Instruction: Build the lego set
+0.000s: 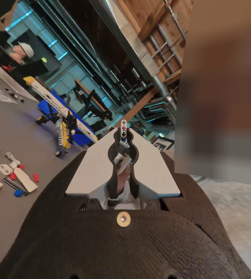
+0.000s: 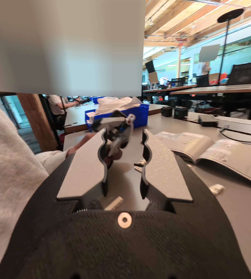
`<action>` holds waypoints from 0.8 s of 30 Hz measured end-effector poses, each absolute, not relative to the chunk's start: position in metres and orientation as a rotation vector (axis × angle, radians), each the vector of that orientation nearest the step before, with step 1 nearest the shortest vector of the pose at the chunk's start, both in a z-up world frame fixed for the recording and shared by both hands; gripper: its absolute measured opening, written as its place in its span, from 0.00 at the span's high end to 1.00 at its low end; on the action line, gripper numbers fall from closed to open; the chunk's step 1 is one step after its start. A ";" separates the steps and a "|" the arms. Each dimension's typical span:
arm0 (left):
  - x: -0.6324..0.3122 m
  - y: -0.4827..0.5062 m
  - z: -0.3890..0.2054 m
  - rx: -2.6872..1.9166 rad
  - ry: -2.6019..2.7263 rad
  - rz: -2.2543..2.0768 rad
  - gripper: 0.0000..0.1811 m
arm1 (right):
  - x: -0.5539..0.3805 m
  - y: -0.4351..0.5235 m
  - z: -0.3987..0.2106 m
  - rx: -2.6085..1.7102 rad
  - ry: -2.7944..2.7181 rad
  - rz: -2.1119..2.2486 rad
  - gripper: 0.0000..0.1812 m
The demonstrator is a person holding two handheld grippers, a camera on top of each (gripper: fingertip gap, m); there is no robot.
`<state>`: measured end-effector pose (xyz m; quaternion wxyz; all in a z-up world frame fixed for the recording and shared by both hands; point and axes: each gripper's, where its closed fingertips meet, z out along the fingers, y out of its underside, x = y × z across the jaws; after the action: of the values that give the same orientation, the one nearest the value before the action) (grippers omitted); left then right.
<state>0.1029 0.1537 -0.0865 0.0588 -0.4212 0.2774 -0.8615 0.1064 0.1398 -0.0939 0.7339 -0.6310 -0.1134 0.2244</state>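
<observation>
My left gripper (image 1: 123,132) is shut on a small lego sub-assembly. Its thin white beam (image 1: 123,128) with cross holes sticks up past the fingertips, raised above the table. The same sub-assembly (image 2: 121,132), white, black and blue, shows blurred in the right wrist view, with the left gripper (image 2: 111,120) behind it and a hand (image 2: 114,155) below. My right gripper (image 2: 124,133) is open and empty, and the sub-assembly is just beyond its left finger (image 2: 90,158). The partly built white, yellow and black model (image 1: 64,120) stands on the grey table (image 1: 23,135).
Loose white, red, black and blue pieces (image 1: 20,178) lie at the left. A blue bin (image 2: 138,114) holds white bags. An open instruction booklet (image 2: 197,149) lies at the right, with small white pieces (image 2: 217,188) near it. A person's pale sleeve (image 2: 8,166) fills the left.
</observation>
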 end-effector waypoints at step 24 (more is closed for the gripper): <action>0.130 0.150 -0.127 -1.241 1.297 -1.193 0.97 | 0.148 0.136 -0.097 -1.318 0.071 0.808 0.90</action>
<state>0.1298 0.1503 -0.1272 0.4734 -0.5072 0.5301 -0.4875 0.1482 0.1356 -0.0970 0.7155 -0.5950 0.0322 0.3648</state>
